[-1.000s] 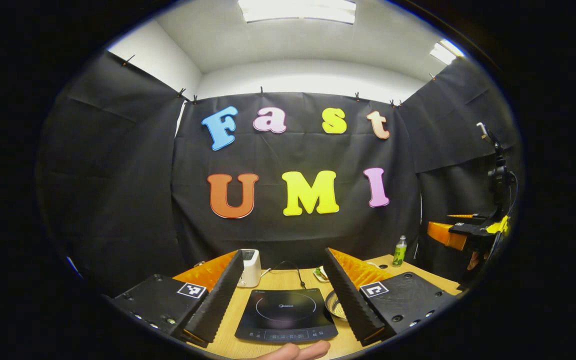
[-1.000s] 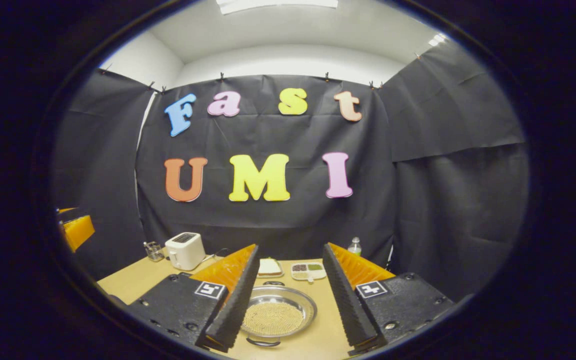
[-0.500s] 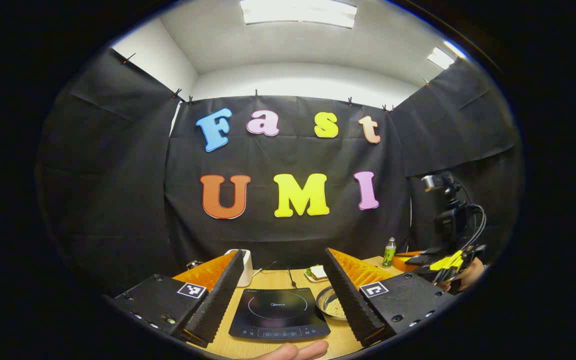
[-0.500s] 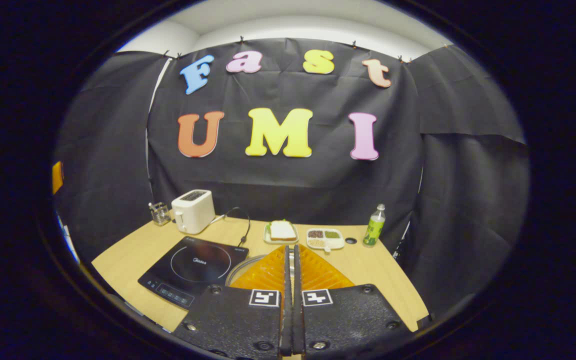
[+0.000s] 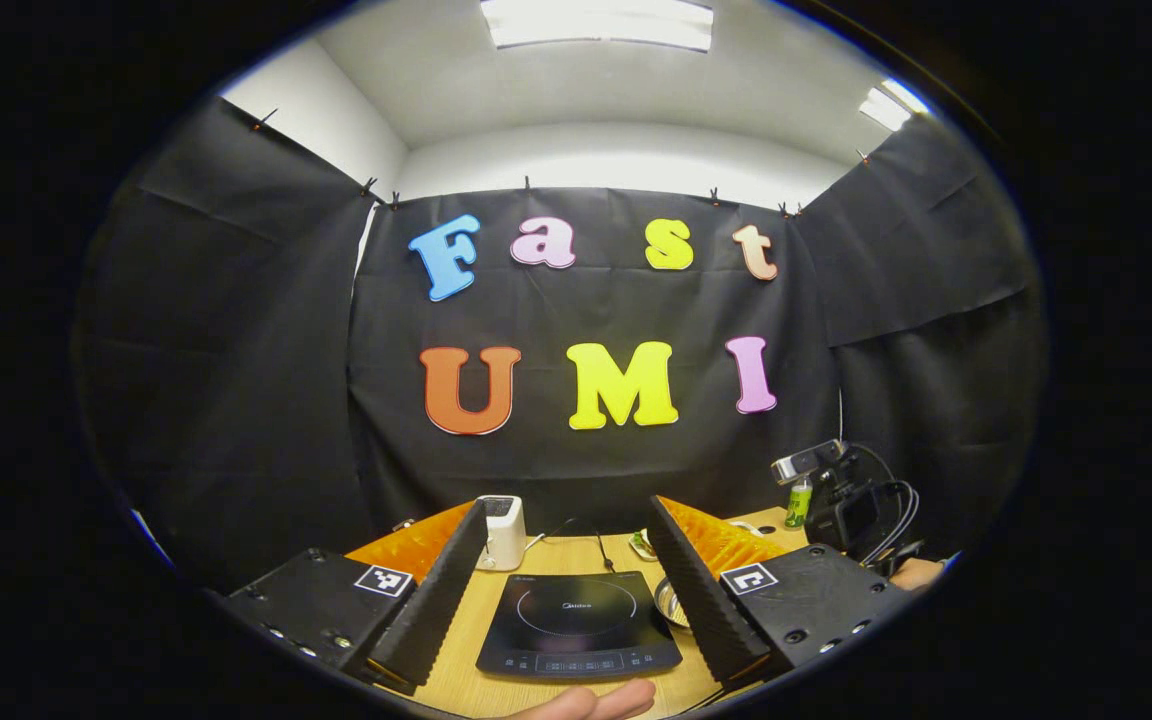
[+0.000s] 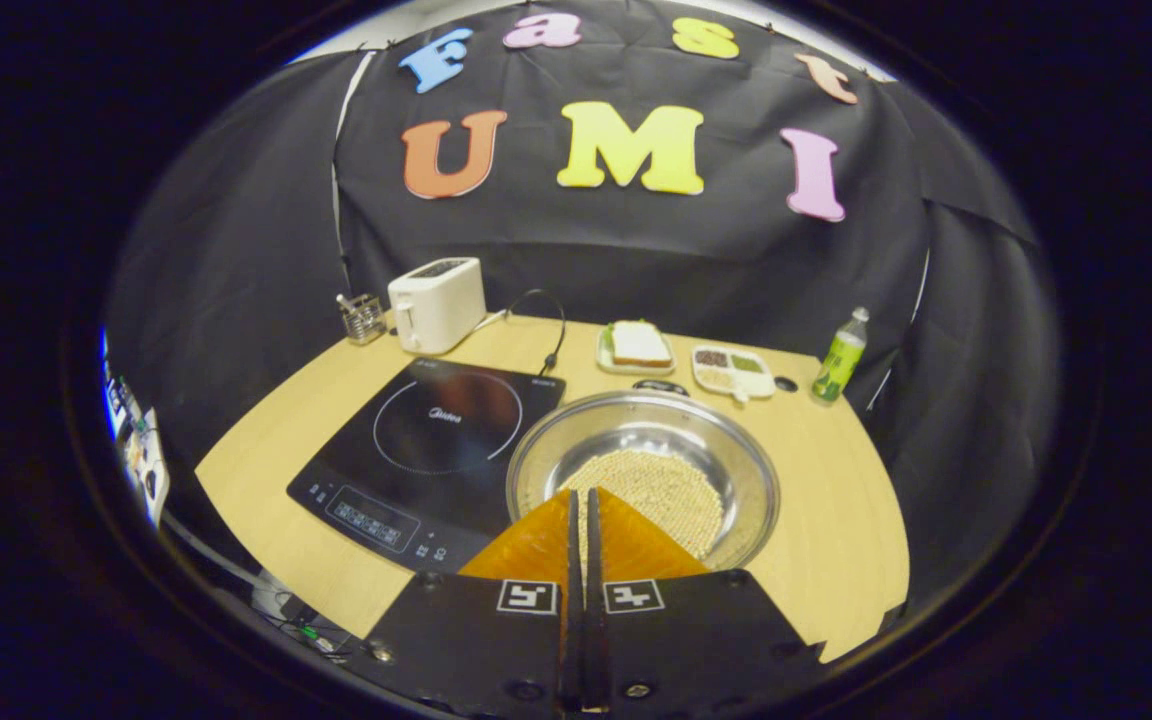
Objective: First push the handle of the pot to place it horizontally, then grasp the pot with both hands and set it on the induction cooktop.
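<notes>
Pot (image 6: 644, 475): steel, wide and shallow, holding a bed of small pale grains, sitting on the tabletop (image 6: 836, 500) just right of the induction cooktop (image 6: 431, 440), rim nearly touching the cooktop's right edge. 1 dark handle (image 6: 660, 386) visible at the far rim; the near handle hidden behind the right claw (image 6: 581, 515). Not possible to tell from here whether the near handle stands up or lies flat.

Right claw: fingers pressed together, nothing between them, tips poised over the pot's near rim, pointing down and forward into the bowl. Whether the tips touch the rim or handle: cannot tell.

Left claw (image 5: 566, 590): spread wide, holding nothing, hovering near the front edge of the tabletop with the cooktop (image 5: 576, 625) framed between its fingers and a sliver of the pot (image 5: 669, 605) at the right. Right claw's camera mount and cables (image 5: 851, 505) seen at the far right of the left gripper view.

Step in hand, by judgement: the first one, pushing the handle flat with the closed right claw. Lift with both claws not yet begun; pot not on the cooktop.

Next move likely calls for: a short, gentle press on the near handle, light enough not to skid the pot or spill grains; then right claw opened for 1 handle, left claw brought across to the other.

Farther out: toaster (image 6: 436, 303), sandwich plate (image 6: 636, 347), divided dish (image 6: 731, 368), green bottle (image 6: 839, 355), small rack (image 6: 364, 317).
</notes>
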